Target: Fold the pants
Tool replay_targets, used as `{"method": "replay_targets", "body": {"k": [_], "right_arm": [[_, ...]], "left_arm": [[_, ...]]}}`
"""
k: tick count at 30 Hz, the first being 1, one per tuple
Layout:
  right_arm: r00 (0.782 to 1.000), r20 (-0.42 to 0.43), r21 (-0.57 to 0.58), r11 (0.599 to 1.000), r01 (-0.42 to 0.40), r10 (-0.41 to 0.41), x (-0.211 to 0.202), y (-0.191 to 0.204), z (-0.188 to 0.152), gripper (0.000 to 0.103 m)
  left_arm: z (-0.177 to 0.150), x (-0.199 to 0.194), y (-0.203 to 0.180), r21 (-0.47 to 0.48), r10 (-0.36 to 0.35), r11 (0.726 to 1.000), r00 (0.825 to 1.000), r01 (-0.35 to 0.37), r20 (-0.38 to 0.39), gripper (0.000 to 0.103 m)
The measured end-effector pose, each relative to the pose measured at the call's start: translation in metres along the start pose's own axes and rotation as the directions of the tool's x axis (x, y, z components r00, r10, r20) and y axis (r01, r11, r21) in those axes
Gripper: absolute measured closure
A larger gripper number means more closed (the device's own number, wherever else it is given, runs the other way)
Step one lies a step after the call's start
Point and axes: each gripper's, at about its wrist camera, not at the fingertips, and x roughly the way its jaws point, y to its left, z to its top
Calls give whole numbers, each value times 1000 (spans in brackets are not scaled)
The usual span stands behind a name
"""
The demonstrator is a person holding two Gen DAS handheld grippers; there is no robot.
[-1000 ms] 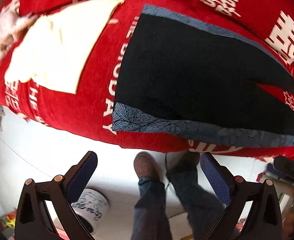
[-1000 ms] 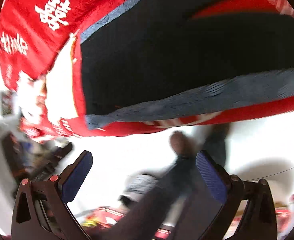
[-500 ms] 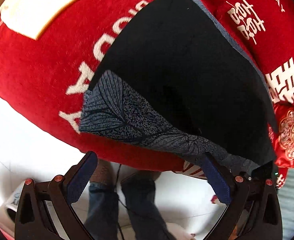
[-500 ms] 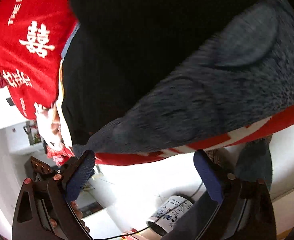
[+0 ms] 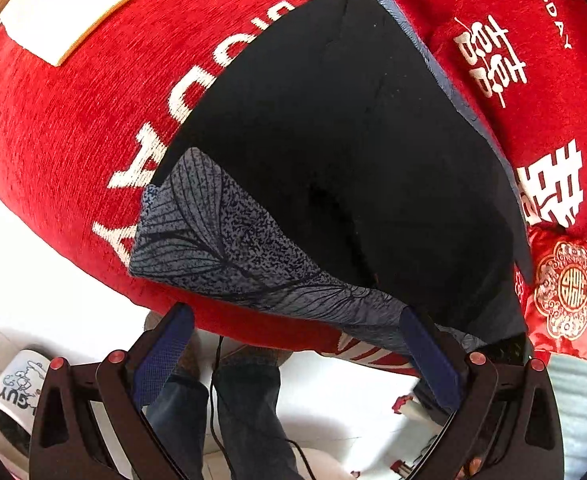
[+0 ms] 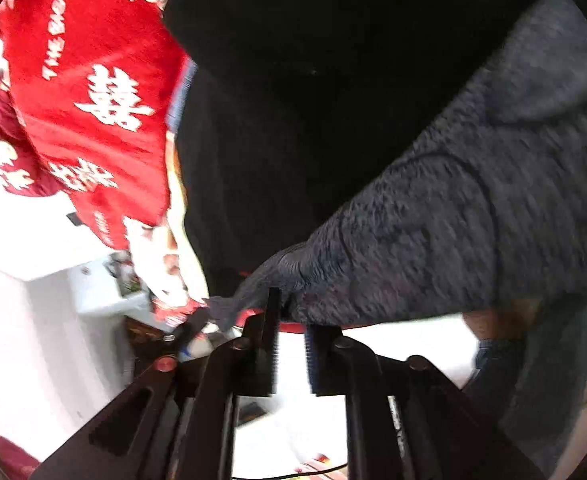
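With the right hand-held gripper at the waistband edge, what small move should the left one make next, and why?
Probably close the left hand-held gripper on the pants at their grey leaf-print band. Its jaws stand wide open at that edge, while the right hand-held gripper looks pinched on the same band's corner.

**Room and obstacles at the near edge**

The left gripper (image 5: 293,344) stands with its fingers wide apart and nothing between them, just short of the near hem of the pants (image 5: 333,140). Below it, the person's legs (image 5: 245,400) fill the floor space. A small red cushion (image 5: 565,292) lies beside the pants on the red cover (image 5: 73,120), blocking that side
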Motion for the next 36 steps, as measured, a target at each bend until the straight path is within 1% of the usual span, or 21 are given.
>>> {"method": "replay_targets", "body": {"k": [2,3,4,5,6,9,11,14,15,16,17,18,20,22,23,24,27,30,31,35,36], "right_arm": [[999,-40,-15,1000,22,-23,15,-2,8,36],[999,-44,-24,999,25,-26,20,-3,10,38],[998,-59,-32,999,15,-17,24,-4,11,45],[998,-62,-46,999,9,-12,26,-1,12,71],[999,-52,-56,998,-6,3,24,4,11,84],[997,-22,-98,993,-69,67,6,27,3,89],[997,-34,-150,986,-72,68,-3,41,-3,89],[997,-68,-192,980,-52,39,-7,48,-6,93],[996,-81,-200,979,-42,26,-6,48,-6,93],[995,-94,-207,978,-36,17,-5,48,-6,93],[995,-101,-208,978,-34,13,-5,46,-5,89],[995,-99,-200,980,-16,-4,-6,41,-4,89],[997,-68,-165,986,10,-22,-15,25,1,83],[999,-2,-108,993,39,-39,-33,2,4,68],[999,26,-86,995,47,-45,-40,-6,4,57],[996,61,-60,996,62,-58,-50,-15,5,52],[986,148,25,997,72,-75,-74,-44,7,51],[971,234,90,995,33,-53,-94,-60,7,51],[966,255,105,994,10,-36,-98,-64,9,51],[954,295,160,982,-98,48,-101,-78,8,51],[948,308,175,976,-131,72,-103,-81,7,59]], "left_arm": [[-2,-1,0,10,8,1000,1000,-8,2,0],[-4,-1,2,11,9,1000,1000,-9,-1,0],[-4,0,3,9,11,1000,1000,-11,-5,0],[-3,-1,6,-8,7,1000,1000,-7,-10,0],[-2,-2,8,-23,-6,1000,1000,6,-9,0],[2,-7,10,-78,-62,995,998,61,-6,0],[9,-7,8,-123,-110,986,994,110,6,0],[18,3,3,-179,-143,974,990,142,7,0],[20,7,0,-184,-141,973,990,139,6,2],[23,12,-4,-176,-125,977,992,123,4,9],[25,16,-9,-151,-114,982,993,113,-1,32],[24,18,-11,-130,-105,986,994,103,-12,43],[24,20,-16,-80,-83,993,996,81,-15,43],[22,17,-19,-32,-75,997,997,75,-15,51],[22,16,-19,-20,-74,997,997,74,-21,52],[22,15,-17,-11,-81,997,996,81,-30,52],[22,14,-16,23,-79,997,995,80,-54,52],[19,16,-20,71,-45,996,997,50,-66,51],[18,20,-21,89,-19,996,997,26,-78,51],[15,22,-22,112,2,994,997,7,-76,51],[15,22,-22,110,1,994,997,7,-76,51]]}}
